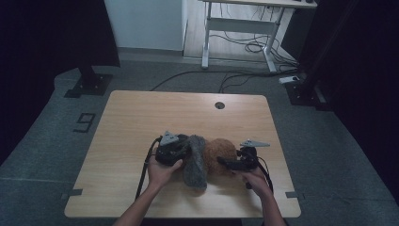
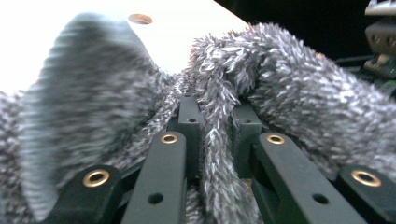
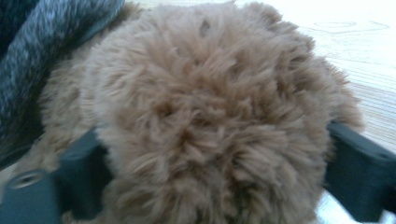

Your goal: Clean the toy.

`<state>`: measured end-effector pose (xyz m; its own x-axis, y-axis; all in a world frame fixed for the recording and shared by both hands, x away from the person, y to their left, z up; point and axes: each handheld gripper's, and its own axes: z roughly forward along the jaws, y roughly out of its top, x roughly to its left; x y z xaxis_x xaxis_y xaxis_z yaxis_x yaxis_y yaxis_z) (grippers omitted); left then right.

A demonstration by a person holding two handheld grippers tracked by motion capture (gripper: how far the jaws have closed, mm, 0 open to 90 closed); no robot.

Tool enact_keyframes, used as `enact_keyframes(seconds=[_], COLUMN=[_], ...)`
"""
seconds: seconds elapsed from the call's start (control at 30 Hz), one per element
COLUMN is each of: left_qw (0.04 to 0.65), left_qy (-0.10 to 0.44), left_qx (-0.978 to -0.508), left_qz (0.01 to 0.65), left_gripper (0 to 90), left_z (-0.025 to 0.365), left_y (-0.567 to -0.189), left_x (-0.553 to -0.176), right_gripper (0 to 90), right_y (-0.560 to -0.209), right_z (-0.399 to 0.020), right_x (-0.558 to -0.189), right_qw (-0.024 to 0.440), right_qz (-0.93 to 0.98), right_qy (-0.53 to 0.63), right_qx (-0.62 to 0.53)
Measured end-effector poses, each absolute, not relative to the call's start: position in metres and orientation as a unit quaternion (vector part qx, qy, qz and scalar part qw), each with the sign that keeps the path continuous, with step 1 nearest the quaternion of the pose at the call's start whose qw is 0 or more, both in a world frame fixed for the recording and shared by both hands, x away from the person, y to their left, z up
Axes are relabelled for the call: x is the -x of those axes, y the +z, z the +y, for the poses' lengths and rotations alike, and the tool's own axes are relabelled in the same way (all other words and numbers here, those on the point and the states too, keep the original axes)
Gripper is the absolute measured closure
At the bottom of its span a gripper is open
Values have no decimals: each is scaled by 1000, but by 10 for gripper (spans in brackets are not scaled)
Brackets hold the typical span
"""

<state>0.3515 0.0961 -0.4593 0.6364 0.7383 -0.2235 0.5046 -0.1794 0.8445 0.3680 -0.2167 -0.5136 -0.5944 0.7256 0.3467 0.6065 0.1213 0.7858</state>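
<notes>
The left tool (image 1: 184, 149) is clamped on a fuzzy grey knitted cloth (image 1: 196, 162). The cloth drapes against a fluffy brown plush ball (image 1: 220, 153) on the pale wooden counter (image 1: 141, 117). The right tool (image 1: 225, 163) has its jaws wide around the ball's sides, fur bulging between them.

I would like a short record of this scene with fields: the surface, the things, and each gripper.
surface: wooden table
things: grey fuzzy cloth draped beside brown fuzzy ball, touching
left gripper: shut, pinching a fold of the grey fuzzy cloth
right gripper: wide fingers either side of the brown fuzzy ball; pressing or not, unclear
</notes>
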Motion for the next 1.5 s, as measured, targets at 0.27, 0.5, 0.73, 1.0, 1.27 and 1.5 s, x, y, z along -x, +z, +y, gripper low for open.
enact_keyframes(seconds=[0.27,0.5,0.73,1.0,1.27,1.5], left_qw=[486,422,421,466,495,479], left_qy=[140,102,82,37,35,32], left_qx=[-732,-746,-744,-705,-687,-694], left_qz=[456,505,513,533,530,537], left_gripper=[772,764,781,801,796,778], left_z=[150,171,146,149,157,160], left_y=[-446,-478,-486,-486,-474,-484], left_x=[-348,-360,-364,-376,-390,-399], right_gripper=[320,350,393,503,522,491], right_y=[-516,-517,-517,-512,-504,-520], right_z=[-221,-221,-218,-205,-203,-202], right_x=[-358,-354,-352,-343,-353,-369], right_qw=[71,77,84,134,191,204], right_qz=[750,756,754,745,688,718], right_qy=[500,501,505,533,593,552], right_qx=[-428,-413,-413,-378,-373,-372])
